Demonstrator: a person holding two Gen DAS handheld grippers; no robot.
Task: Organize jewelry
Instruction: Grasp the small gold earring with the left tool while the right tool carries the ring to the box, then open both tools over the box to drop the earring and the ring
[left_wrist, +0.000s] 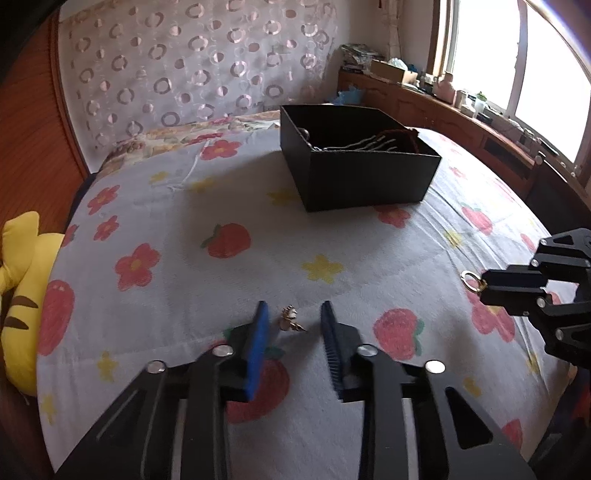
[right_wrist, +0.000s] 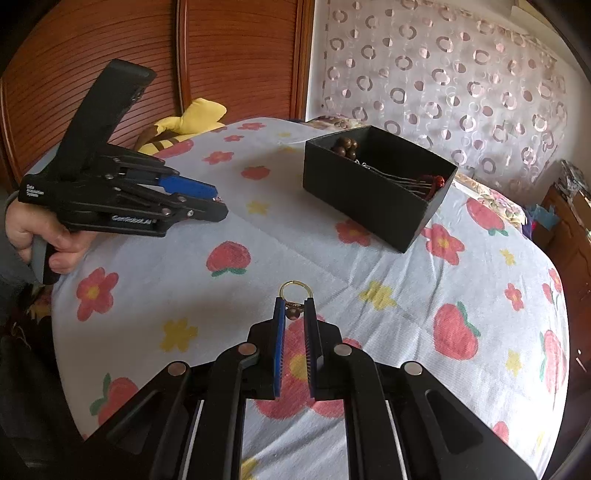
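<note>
Landmark here was the black box (right_wrist: 373, 195) sitting on the flowery bedspread (right_wrist: 258, 236). Both grippers were angled down at the sheet on the near side of that box, well clear of it. A hand (right_wrist: 44, 236) held the left gripper (left_wrist: 293, 321) by its grip; its pads stood apart around a small gold earring (left_wrist: 291, 320) lying between them, nearer the blue pad, not pinched. The right gripper (right_wrist: 294, 308) was squeezed onto a gold hoop earring (right_wrist: 294, 291), the loop poking out past the tips toward the box. White lettering on the left gripper's side was too blurry to read properly.
</note>
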